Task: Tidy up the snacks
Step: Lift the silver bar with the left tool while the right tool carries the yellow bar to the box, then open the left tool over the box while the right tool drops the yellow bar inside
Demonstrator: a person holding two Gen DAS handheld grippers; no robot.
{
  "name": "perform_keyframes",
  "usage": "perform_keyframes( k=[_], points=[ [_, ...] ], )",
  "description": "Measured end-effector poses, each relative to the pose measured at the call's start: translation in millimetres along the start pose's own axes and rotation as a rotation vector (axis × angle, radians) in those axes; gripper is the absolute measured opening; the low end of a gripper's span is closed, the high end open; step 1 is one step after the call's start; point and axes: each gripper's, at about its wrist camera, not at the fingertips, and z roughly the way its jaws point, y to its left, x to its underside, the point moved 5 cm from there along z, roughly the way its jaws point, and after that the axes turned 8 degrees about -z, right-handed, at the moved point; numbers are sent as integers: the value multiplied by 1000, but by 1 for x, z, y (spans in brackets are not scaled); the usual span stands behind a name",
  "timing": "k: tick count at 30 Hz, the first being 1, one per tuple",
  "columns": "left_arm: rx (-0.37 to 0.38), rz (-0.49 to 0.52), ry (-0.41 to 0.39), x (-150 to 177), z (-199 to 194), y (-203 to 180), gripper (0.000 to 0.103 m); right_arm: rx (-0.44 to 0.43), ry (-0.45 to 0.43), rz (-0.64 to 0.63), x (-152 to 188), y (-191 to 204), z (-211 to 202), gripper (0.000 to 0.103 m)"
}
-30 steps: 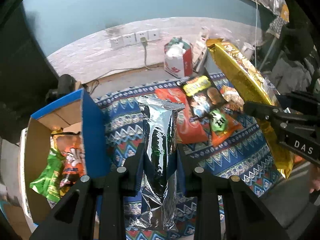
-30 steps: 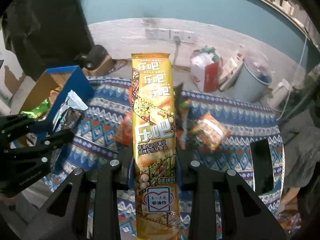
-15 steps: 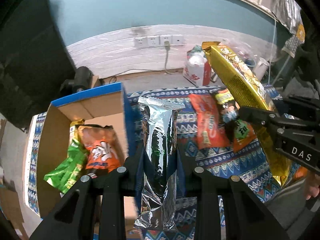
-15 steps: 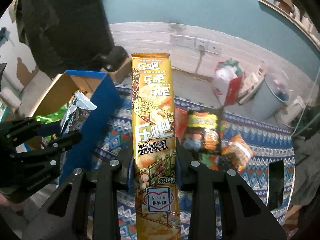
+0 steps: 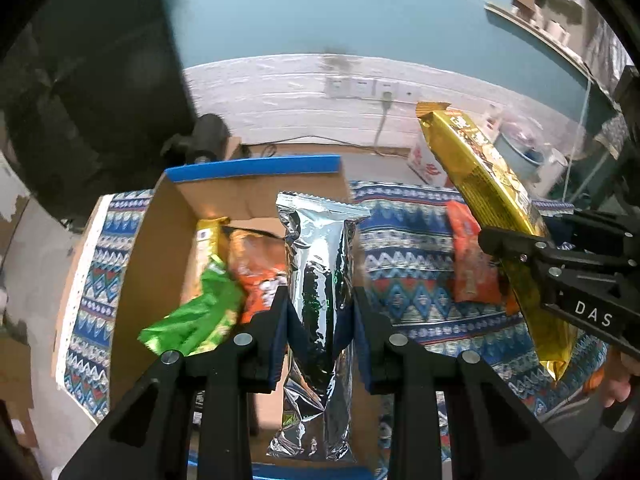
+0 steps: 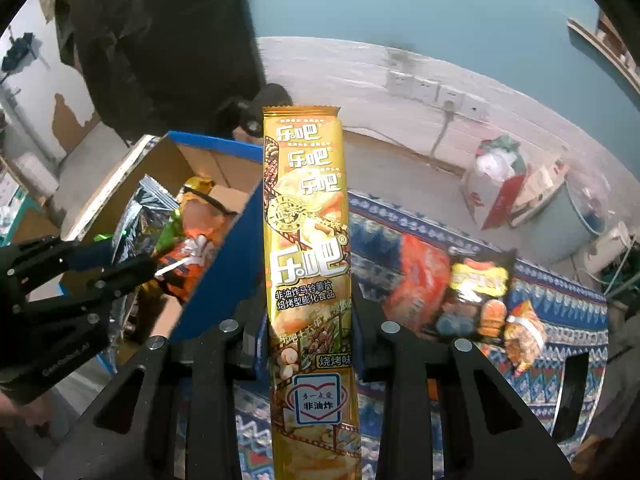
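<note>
Between the left gripper's [image 5: 320, 316] closed jaws stands a crinkled silver foil snack bag [image 5: 320, 280], above the open blue-edged cardboard box [image 5: 160, 240]. Right of it, the right gripper [image 6: 310, 320] clamps a long gold snack packet [image 6: 306, 240] upright beside that box.

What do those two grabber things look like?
Both are black plastic claws. The left gripper has two long fingers with round silver screws and dark blue pads. The right gripper looks the same, and its side has white letters, DAS.
</note>
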Motion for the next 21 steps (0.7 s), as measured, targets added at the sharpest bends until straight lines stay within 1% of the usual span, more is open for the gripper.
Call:
perform_keyframes(
  k=[9, 15, 21],
  points=[
    [-40, -76, 11, 1, 5, 46, 29, -44, 15, -49, -24, 40, 20, 30],
    [-81, -113, 20, 0, 11, 72, 29, -73, 22, -76, -40, 65, 33, 30],
    [-87, -168, 51, 4, 21, 93, 30, -116, 35, -88, -50, 87, 45, 30]
  ],
)
